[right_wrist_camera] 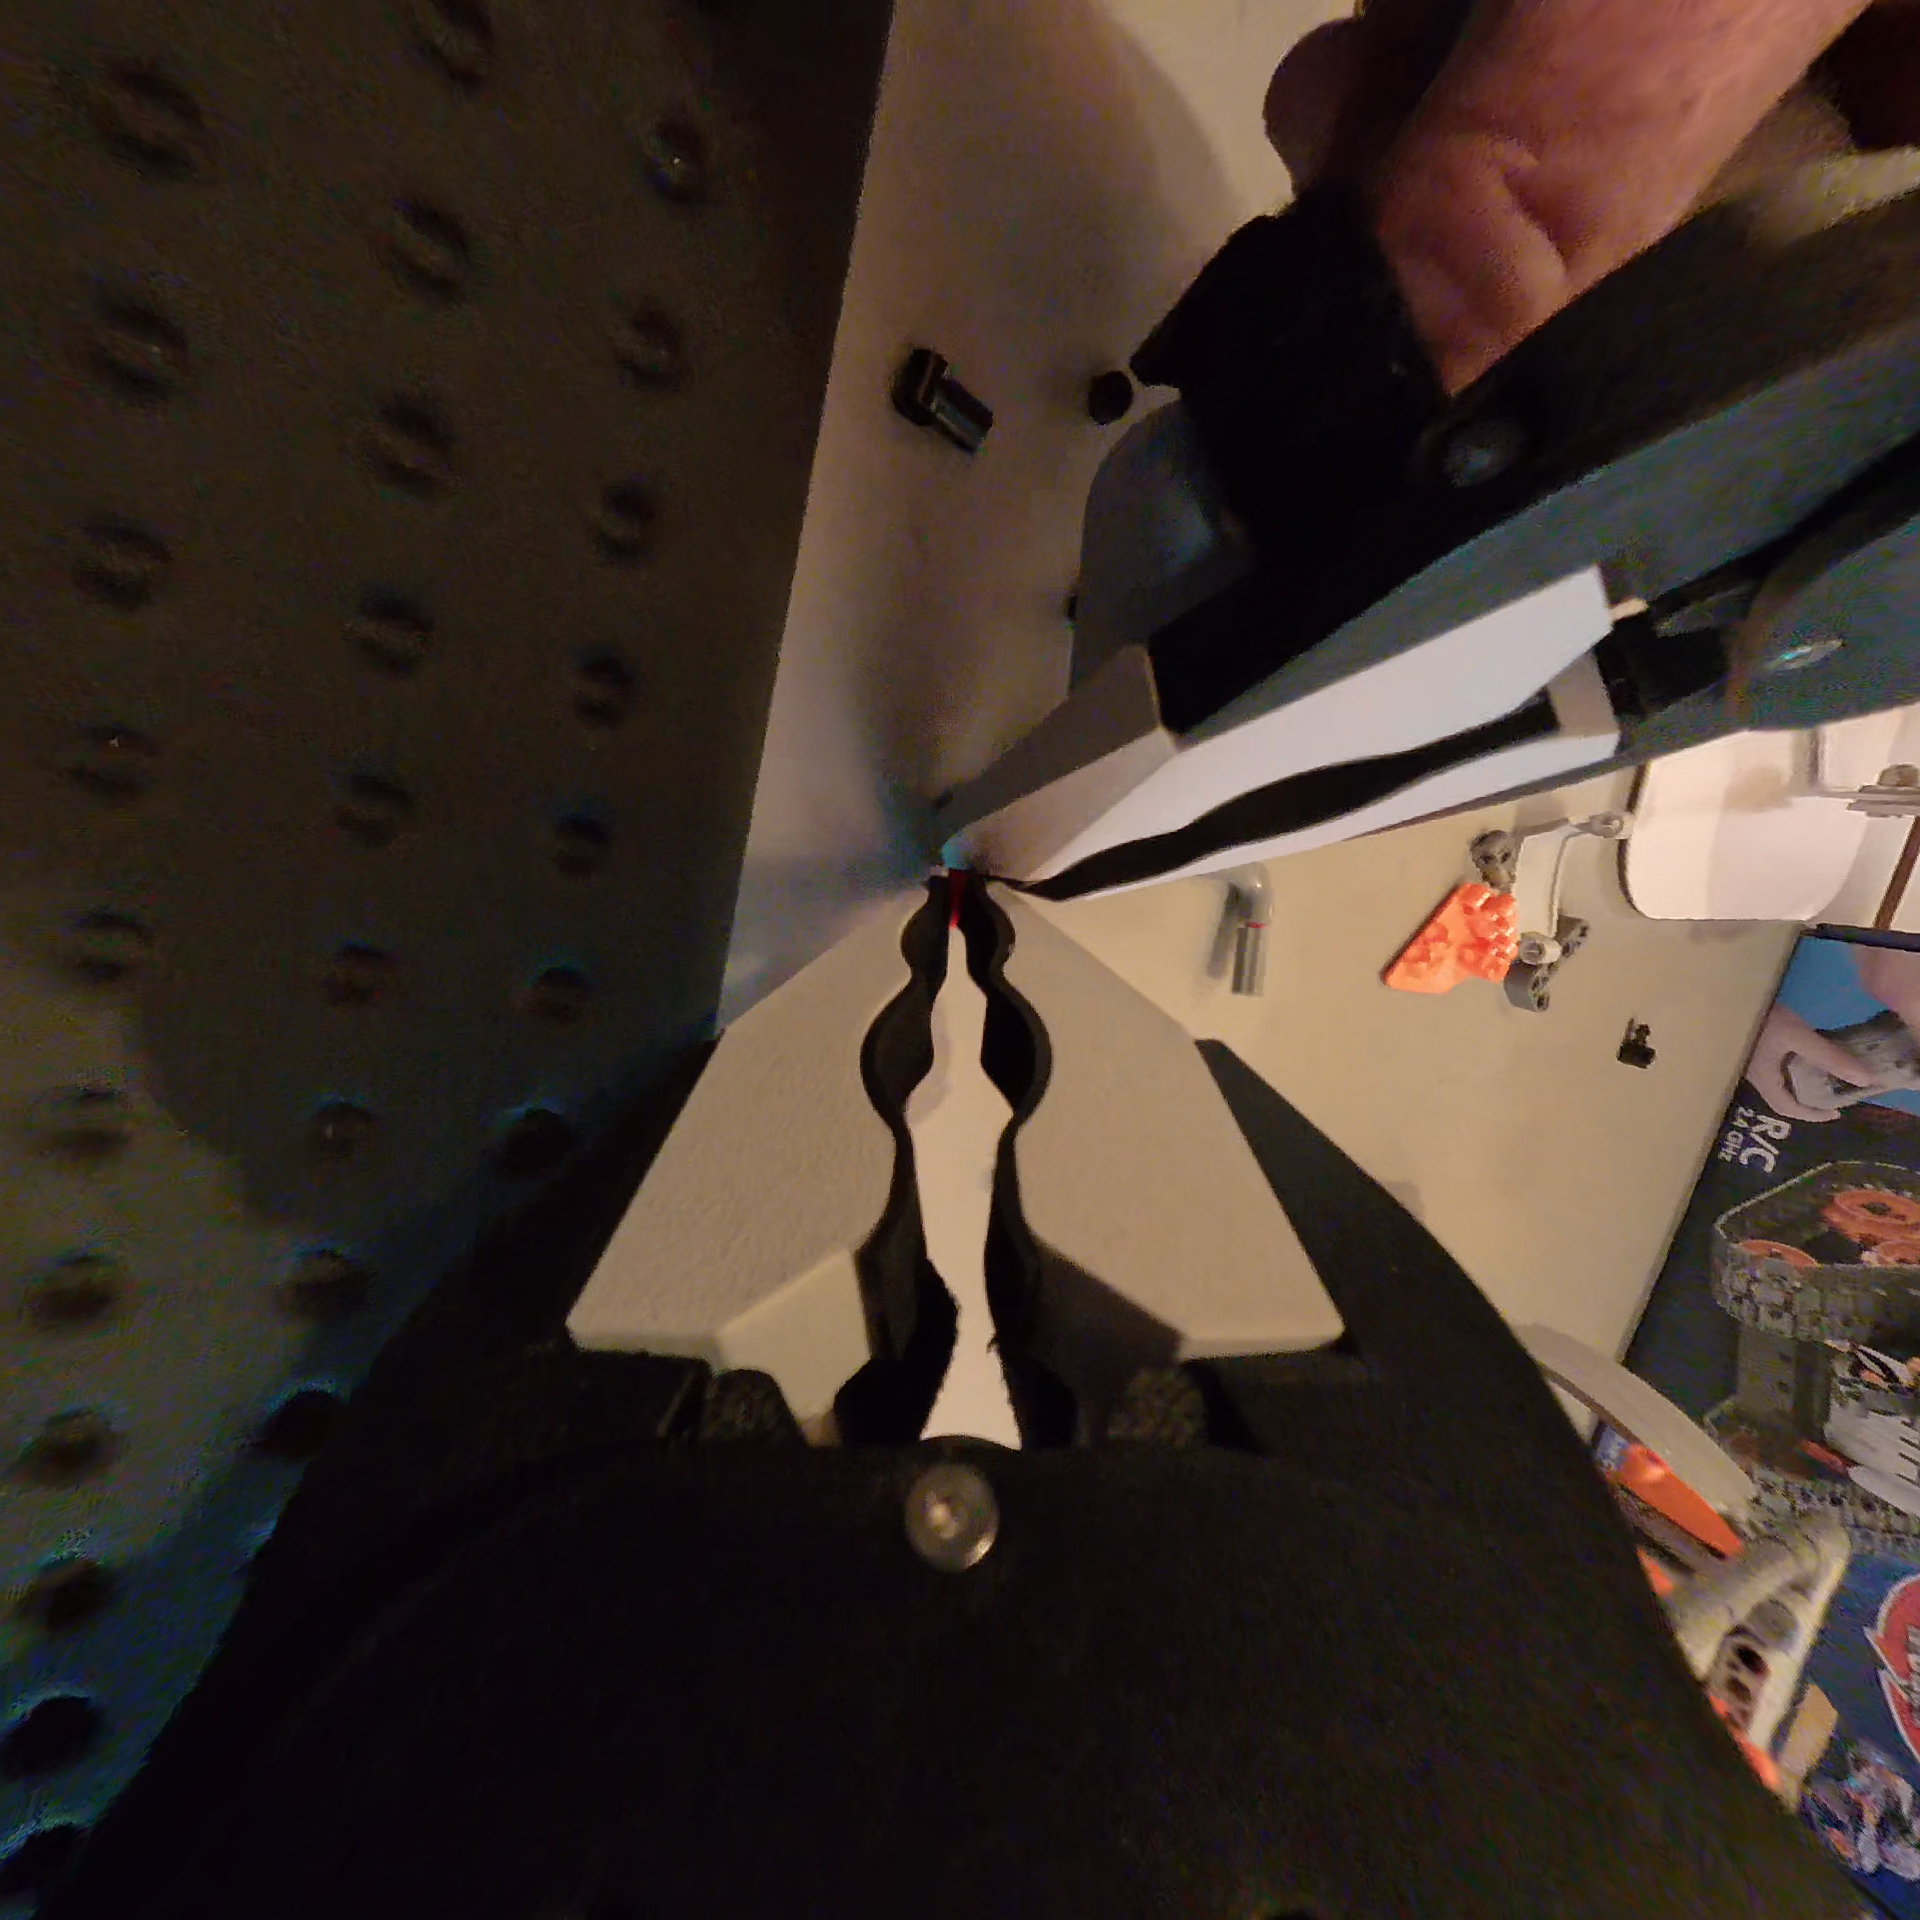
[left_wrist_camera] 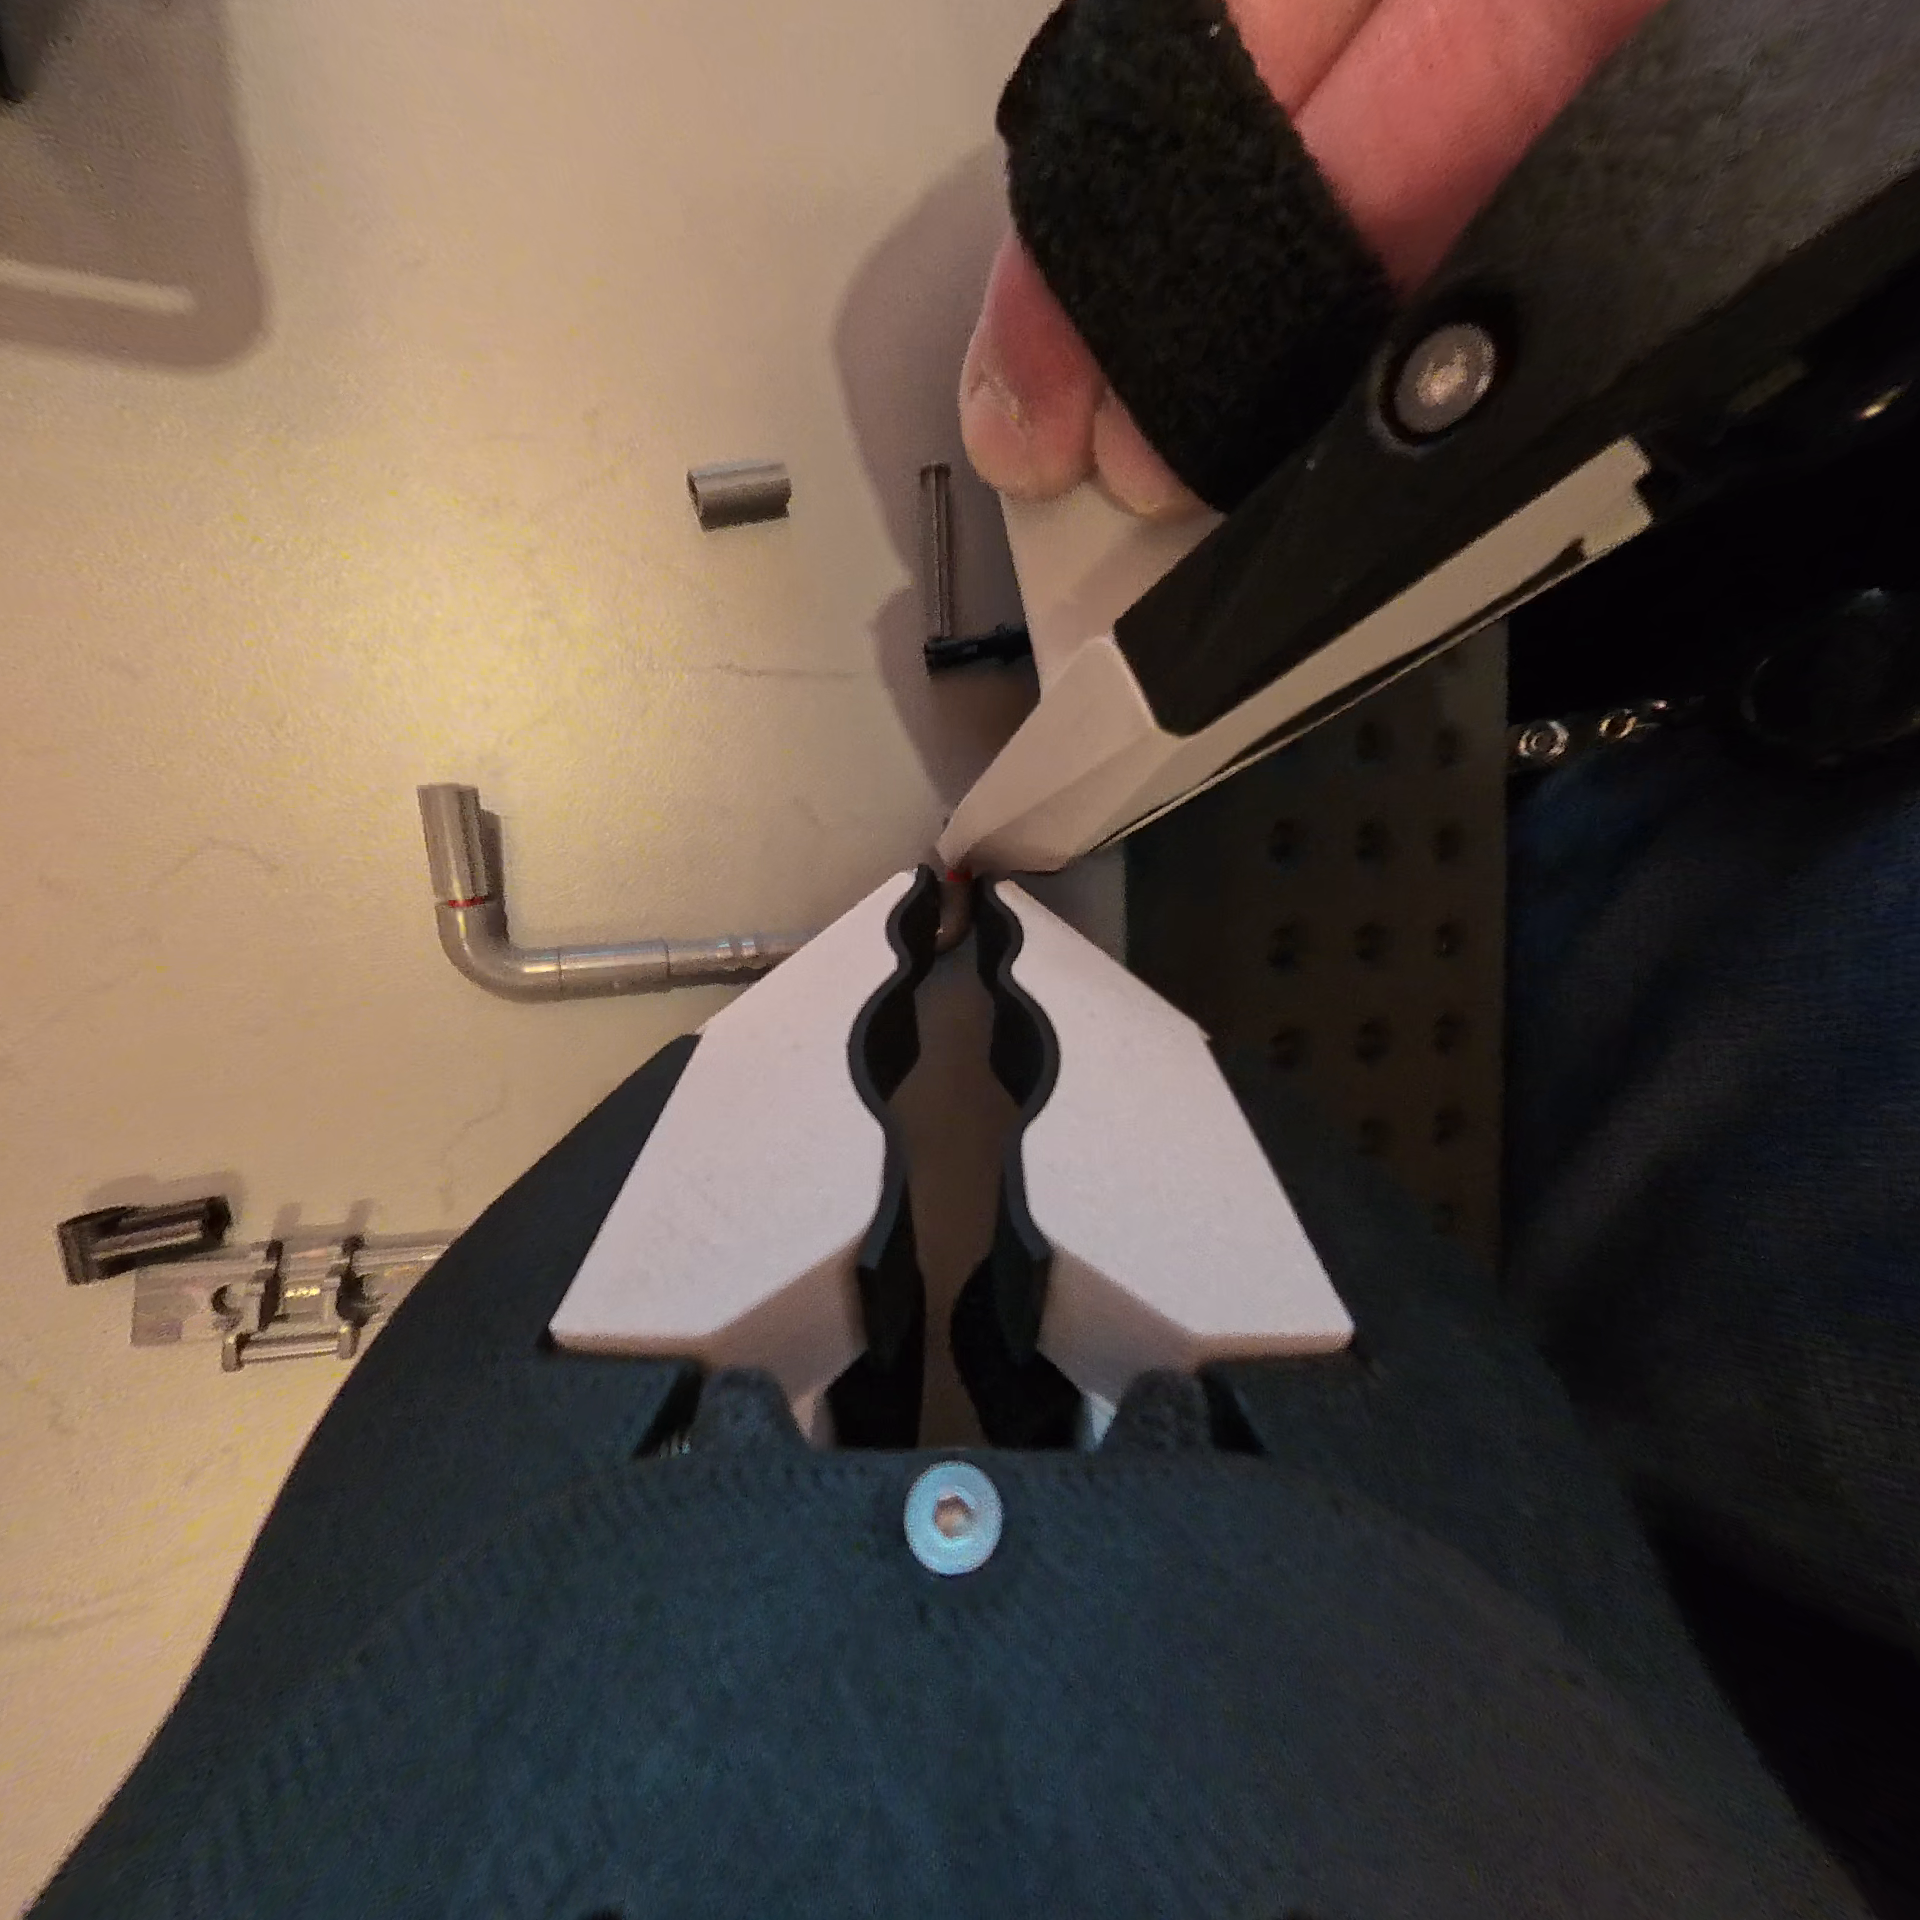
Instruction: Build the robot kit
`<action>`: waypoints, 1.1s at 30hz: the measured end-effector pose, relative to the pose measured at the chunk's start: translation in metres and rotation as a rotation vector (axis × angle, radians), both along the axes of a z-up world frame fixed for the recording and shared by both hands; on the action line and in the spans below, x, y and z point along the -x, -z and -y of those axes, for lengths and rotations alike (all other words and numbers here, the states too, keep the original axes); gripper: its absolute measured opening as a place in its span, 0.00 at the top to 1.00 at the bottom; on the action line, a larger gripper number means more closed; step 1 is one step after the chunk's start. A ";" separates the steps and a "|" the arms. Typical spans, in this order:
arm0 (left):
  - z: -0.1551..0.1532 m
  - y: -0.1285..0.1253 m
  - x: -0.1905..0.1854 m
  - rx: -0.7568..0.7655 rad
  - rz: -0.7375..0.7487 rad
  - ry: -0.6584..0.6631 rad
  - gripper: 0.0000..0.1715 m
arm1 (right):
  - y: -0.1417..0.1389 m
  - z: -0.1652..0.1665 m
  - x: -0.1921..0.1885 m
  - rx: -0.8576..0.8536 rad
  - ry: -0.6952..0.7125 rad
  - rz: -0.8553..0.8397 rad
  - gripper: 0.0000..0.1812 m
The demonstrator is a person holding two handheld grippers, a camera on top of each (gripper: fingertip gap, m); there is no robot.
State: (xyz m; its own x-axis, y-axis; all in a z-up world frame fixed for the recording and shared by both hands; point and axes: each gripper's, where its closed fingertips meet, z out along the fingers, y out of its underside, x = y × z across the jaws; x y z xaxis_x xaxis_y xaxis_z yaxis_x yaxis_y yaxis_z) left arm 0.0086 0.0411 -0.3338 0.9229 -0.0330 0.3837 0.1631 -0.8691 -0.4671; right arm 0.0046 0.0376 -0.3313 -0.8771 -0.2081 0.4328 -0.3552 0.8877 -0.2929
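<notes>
Both tongs, left (left_wrist_camera: 951,896) and right (right_wrist_camera: 956,902), pinch one small red-ringed grey piece (left_wrist_camera: 948,925) between their tips

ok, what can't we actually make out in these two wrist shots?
- Small part with a red band pinched at the tips of the left hand-held gripper: too little shows in either view to name it.
- Right hand-held gripper: its fingertips hide what they pinch; only a red sliver shows.
- Grey elbow pipe: left wrist view, one end hidden behind the left finger.
- Perforated dark plate: right wrist view, blurred and cut off by the edge.
</notes>
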 end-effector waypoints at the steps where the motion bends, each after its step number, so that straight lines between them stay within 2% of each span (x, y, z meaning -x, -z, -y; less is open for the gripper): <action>1: 0.000 0.001 0.000 -0.002 0.004 -0.001 0.98 | 0.001 0.000 0.001 0.010 0.010 0.006 1.00; 7: 0.002 0.001 -0.001 -0.041 0.006 -0.026 0.97 | 0.002 0.000 -0.001 0.101 0.068 0.129 0.99; 10: 0.001 0.001 -0.001 -0.060 0.010 -0.040 0.97 | 0.000 -0.006 0.002 0.142 0.118 0.171 0.90; 12: 0.001 0.001 0.000 -0.068 0.005 -0.045 0.97 | -0.005 -0.006 -0.001 0.187 0.126 0.223 0.89; 17: 0.002 0.000 0.002 -0.081 0.001 -0.058 0.97 | -0.005 -0.016 0.002 0.266 0.208 0.346 0.92; 20: 0.001 0.000 0.001 -0.092 -0.009 -0.055 0.97 | -0.010 -0.010 0.001 0.338 0.215 0.426 1.00; 31: 0.000 0.002 0.000 -0.106 -0.066 -0.058 0.97 | 0.003 -0.009 -0.001 0.323 0.205 0.477 1.00; 33: 0.000 0.002 0.000 -0.104 -0.072 -0.058 0.97 | -0.003 -0.012 0.001 0.347 0.213 0.487 1.00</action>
State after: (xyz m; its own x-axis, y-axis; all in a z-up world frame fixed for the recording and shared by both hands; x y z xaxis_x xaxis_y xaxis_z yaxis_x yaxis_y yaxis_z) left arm 0.0086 0.0415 -0.3355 0.9494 -0.0153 0.3138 0.1743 -0.8055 -0.5664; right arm 0.0040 0.0496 -0.3284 -0.9972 0.0734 -0.0149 0.0650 0.7490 -0.6594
